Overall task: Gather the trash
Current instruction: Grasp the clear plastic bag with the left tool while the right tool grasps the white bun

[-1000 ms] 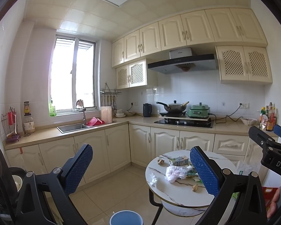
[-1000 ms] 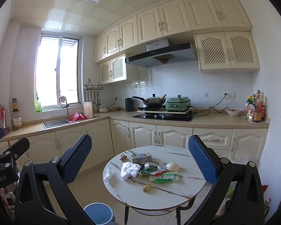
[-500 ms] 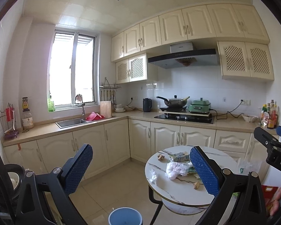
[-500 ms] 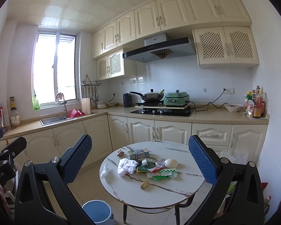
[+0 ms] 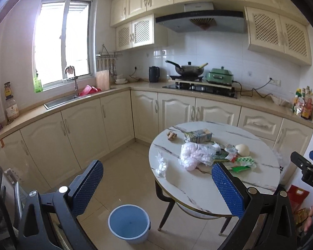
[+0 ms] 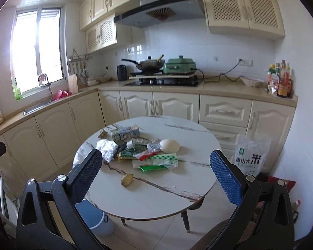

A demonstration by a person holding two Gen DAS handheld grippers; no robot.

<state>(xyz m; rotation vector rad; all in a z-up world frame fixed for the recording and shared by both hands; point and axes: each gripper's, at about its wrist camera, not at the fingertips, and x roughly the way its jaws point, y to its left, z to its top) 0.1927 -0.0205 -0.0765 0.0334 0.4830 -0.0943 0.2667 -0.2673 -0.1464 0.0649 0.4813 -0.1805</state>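
collection is judged not yet begun: the round blue plastic bucket (image 5: pixel 129 223) on the floor beside the round white marble-patterned desk (image 6: pixel 156 191) appears empty, and all trash lies on the desk. the crumpled pinkish plastic bag (image 5: pixel 195 155), green-and-white wrappers (image 6: pixel 155 160) and small drink carton (image 6: pixel 125 134) are shown ahead of both grippers, well apart from them. the left gripper (image 5: pixel 156 185) and right gripper (image 6: pixel 156 177) are spread wide, nothing held.
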